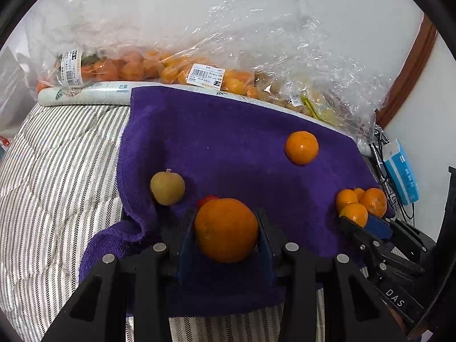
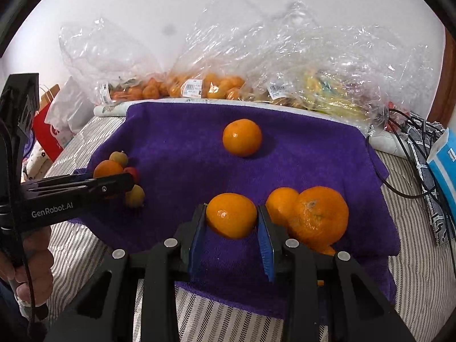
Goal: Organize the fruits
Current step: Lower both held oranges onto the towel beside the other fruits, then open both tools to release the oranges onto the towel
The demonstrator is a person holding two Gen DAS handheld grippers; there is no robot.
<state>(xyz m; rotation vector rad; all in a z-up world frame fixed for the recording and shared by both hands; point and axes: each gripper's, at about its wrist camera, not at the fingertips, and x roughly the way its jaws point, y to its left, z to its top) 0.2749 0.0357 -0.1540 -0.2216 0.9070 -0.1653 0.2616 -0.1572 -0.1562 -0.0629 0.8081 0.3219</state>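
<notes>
"GenRobot.AI" lettering on left gripper [image 2: 125, 183] (clamping large round orange [image 1: 226, 229]); right gripper [image 2: 231, 228] pinching smaller round orange tangerine [image 2: 231, 215] over purple terry towel [image 2: 176, 142].

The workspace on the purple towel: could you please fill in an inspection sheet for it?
Surface: purple towel spread over a striped bedcover.
Job's things: lone orange mid-towel; orange cluster at the towel's right side; yellow-green fruit at its left edge, a small red fruit near it.
Clutter: plastic bags of fruit along the back; blue box at right.
Grippers: left gripper shut on a large orange; right gripper shut on a small orange.
Cables: black cables at right.
Surroundings: white wall; red bag at left.
</notes>
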